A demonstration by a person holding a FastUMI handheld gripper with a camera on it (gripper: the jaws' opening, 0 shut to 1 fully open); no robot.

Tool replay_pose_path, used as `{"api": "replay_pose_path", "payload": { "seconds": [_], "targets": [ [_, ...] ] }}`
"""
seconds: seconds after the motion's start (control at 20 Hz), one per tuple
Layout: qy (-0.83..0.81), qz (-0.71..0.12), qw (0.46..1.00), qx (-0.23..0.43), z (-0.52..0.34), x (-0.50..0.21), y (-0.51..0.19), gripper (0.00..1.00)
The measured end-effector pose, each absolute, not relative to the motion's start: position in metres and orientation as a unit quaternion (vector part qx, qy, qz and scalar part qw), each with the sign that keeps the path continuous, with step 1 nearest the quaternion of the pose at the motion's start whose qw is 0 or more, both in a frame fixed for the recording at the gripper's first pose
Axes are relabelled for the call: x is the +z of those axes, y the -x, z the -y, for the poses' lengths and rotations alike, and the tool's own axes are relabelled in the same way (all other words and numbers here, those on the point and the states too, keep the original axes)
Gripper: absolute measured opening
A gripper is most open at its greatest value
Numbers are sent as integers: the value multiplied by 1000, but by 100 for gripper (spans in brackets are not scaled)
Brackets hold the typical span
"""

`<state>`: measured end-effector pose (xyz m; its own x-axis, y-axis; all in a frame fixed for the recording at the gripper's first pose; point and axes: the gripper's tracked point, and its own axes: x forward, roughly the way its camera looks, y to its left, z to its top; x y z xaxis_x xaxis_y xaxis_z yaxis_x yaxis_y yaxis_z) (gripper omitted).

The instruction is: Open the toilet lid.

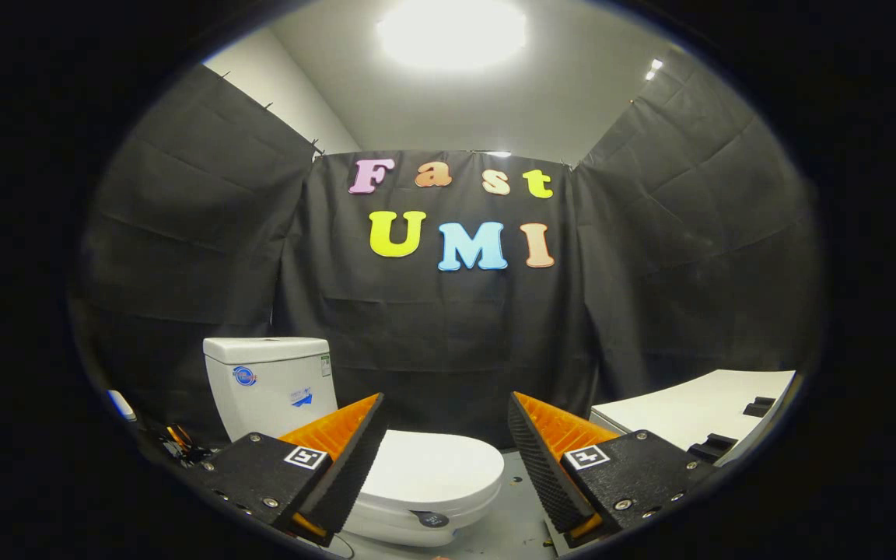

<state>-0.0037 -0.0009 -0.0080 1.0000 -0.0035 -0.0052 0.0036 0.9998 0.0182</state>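
A white toilet stands just ahead of me, turned so its front points toward the right. Its lid (432, 470) lies flat and closed on the bowl, partly behind my left finger (355, 459). The white tank (269, 381) rises behind the lid at the left. My gripper (444, 455) is open, its two fingers spread wide, with the lid's front rim (448, 509) showing low between them. Neither finger touches the toilet. Nothing is held.
A white table or counter (697, 412) with dark fittings stands to the right, beyond my right finger (545, 459). Loose cables and small items (180, 443) lie on the floor left of the tank. Grey floor (514, 525) shows between the toilet and the right finger.
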Motion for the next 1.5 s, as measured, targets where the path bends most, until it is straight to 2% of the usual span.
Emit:
{"api": "replay_pose_path", "payload": {
  "seconds": [0.75, 1.5],
  "targets": [
    [-140, 1, 990, -6, -14, -42, -14, 94],
    [-316, -68, 945, -42, -31, -132, -37, 95]
  ]
}}
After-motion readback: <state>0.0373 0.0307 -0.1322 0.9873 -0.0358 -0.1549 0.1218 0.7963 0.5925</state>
